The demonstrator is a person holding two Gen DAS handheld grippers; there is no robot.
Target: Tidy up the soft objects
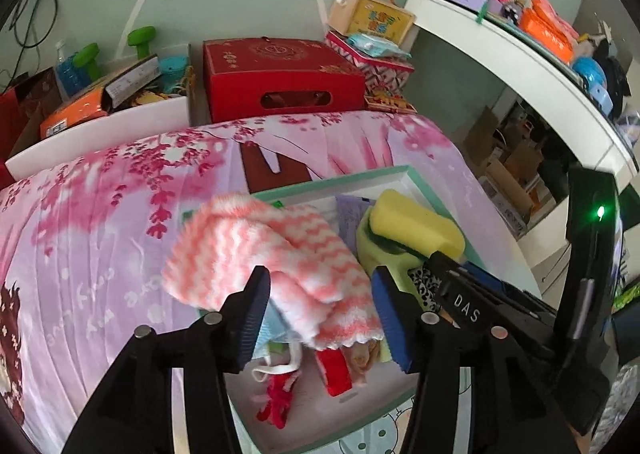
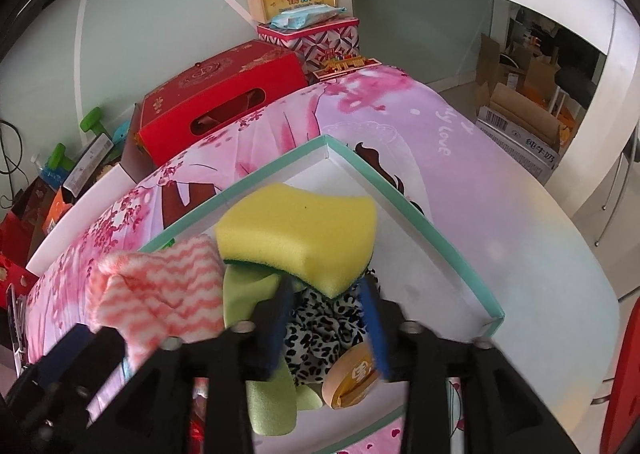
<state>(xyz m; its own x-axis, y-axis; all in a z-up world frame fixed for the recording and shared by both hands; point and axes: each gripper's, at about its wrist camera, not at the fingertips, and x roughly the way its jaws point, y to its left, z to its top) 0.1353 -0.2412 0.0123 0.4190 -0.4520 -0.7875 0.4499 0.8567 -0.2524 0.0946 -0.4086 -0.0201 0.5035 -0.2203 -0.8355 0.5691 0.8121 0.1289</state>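
A pink-and-white zigzag cloth (image 1: 256,250) lies over the left edge of a shallow white box with a teal rim (image 1: 360,176). Its near end sits between the jaws of my left gripper (image 1: 320,286), which stand open on either side of it. In the right wrist view a yellow sponge (image 2: 300,234) rests on a green cloth (image 2: 244,286) and a leopard-print cloth (image 2: 320,322) inside the box (image 2: 400,206). My right gripper (image 2: 326,290) is open just below the sponge, over the leopard cloth. Red and white soft items (image 1: 332,370) lie in the box under the left gripper.
The box sits on a bed with a pink blossom sheet (image 1: 100,214). A red gift box (image 1: 276,82) and patterned boxes (image 1: 380,66) stand behind it. A white curved shelf (image 1: 520,54) with clutter runs along the right. A round orange lid (image 2: 352,378) lies in the box.
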